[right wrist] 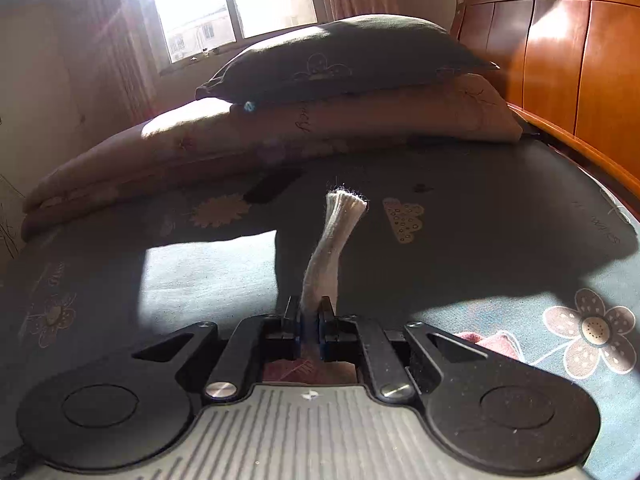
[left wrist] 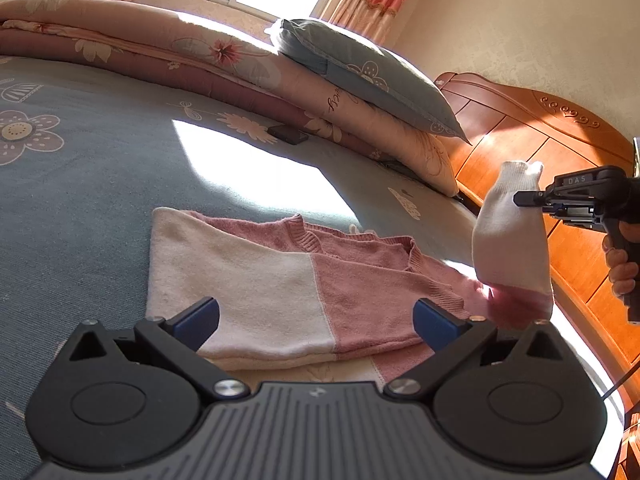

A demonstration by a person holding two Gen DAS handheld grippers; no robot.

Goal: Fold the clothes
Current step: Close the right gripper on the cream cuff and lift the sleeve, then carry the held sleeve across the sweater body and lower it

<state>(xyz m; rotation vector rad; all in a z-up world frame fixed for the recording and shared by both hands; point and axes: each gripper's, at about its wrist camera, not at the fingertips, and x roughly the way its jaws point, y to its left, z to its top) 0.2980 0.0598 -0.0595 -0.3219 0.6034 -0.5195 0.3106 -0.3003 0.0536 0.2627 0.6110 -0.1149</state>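
right claw (right wrist: 311,312): jaws together, clamped on the white sleeve (right wrist: 325,256); the cuff end stands up just ahead of the tips, the rest hangs below the jaws.
right claw, side view (left wrist: 520,199): seen from the left camera, it holds the sleeve (left wrist: 510,240) lifted above the bed, the pink part of the sleeve hanging lowest.
hand (left wrist: 620,268): grips the handle behind the right claw.
left claw (left wrist: 316,320): jaws apart, blue pads wide, nothing between them; i cannot tell if they touch the cloth.
sweater (left wrist: 280,280): pink and white, lies flat on the bed just ahead of the left claw and partly between its fingers; the lifted sleeve is at its right end.
sheet (left wrist: 100,184): blue with flowers, under the sweater; a bright sun patch lies beyond the sweater.
dark flat thing (left wrist: 288,135): on the sheet, well ahead of the left claw, beside the quilt.
quilt (left wrist: 160,60): folded, pink with flowers, far ahead of both claws.
pillow (left wrist: 360,68): blue, on top of the quilt.
headboard (left wrist: 540,128): wood, to the right of the left claw, behind the right claw.
window (right wrist: 236,0): far ahead, very bright.
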